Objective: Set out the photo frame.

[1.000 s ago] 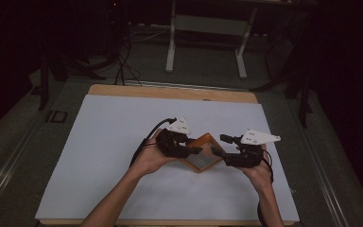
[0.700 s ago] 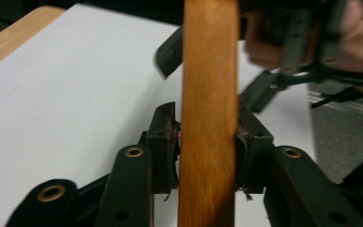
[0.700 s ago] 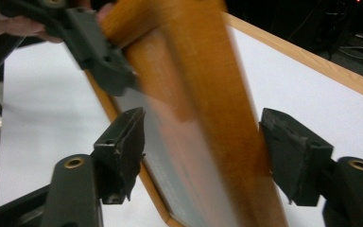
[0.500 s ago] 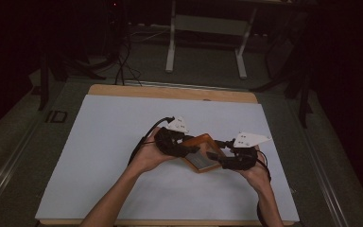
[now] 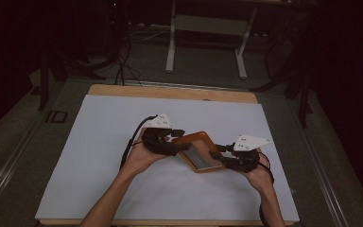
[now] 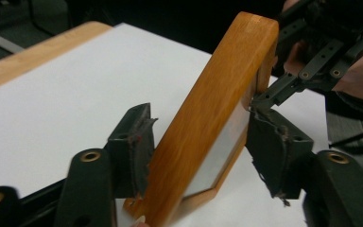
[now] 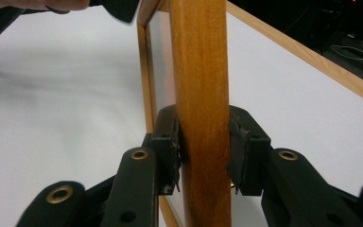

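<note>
A wooden picture frame (image 5: pixel 199 150) with a glass pane is held tilted just above the white mat between both hands. My left gripper (image 5: pixel 183 141) straddles its left edge. In the left gripper view its jaws (image 6: pixel 201 151) have just been opening: one pad (image 6: pixel 133 144) is at the wood (image 6: pixel 208 109) and the other pad (image 6: pixel 274 151) stands off the glass. My right gripper (image 5: pixel 216 157) has just been closing on the frame's right edge. In the right gripper view both pads of that gripper (image 7: pixel 203 151) press the wooden bar (image 7: pixel 201 71).
The white mat (image 5: pixel 99 142) covers a wooden table top, whose bare edge (image 5: pixel 170 92) shows at the back. A table stand and cables sit on the dark floor beyond. Both forearms come in from the bottom edge.
The left jaws have spread away from the frame while the right jaws have closed onto it. The frame has dropped from a steep diamond pose to a flatter tilt. The left hand shifted slightly.
</note>
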### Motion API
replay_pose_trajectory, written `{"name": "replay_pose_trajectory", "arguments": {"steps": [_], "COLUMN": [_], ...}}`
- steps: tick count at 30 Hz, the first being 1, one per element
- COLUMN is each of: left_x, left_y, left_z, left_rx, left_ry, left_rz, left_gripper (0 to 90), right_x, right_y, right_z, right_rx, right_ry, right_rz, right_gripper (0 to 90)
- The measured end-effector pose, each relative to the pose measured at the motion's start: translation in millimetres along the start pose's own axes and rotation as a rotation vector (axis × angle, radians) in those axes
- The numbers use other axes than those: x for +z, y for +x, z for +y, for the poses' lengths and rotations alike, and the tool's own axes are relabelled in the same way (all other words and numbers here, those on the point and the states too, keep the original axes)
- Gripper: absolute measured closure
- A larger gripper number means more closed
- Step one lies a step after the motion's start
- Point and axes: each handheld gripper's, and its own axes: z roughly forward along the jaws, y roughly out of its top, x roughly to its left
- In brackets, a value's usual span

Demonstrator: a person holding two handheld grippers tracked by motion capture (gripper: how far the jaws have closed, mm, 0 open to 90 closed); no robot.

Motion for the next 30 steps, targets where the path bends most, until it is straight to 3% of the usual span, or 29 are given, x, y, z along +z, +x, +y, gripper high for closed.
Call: {"name": "replay_pose_trajectory", "arguments": {"steps": [7,18,21,25,30], "left_x": [-5.8,9.9,14.4,15.8,26.0], "left_y": [6.4,9.1,7.0,6.8,4.5], "left_z": [-14.1,-30.1,-33.4,-37.4,-42.0], "left_rx": [-0.018,-0.042,-0.046,-0.076,-0.071], "left_ry": [-0.028,-0.029,-0.026,-0.064,-0.033], "left_rz": [0.018,0.024,0.013,-0.005,-0.003], "left_gripper": [38.5,37.8,38.2,39.2,40.8], "right_x": [-3.2,-4.9,-5.4,-6.5,-7.4], "right_y": [-2.8,-2.1,-3.0,-3.2,-2.8], "right_z": [-4.5,-5.9,-7.1,-7.6,-8.1], "right_rx": [0.004,-0.012,-0.003,0.000,-0.002], "right_ry": [-0.005,-0.003,-0.005,0.005,0.009], "right_rz": [-0.006,-0.004,-0.008,-0.013,-0.015], "right_gripper": [68.0,68.0,68.0,68.1,68.2]}}
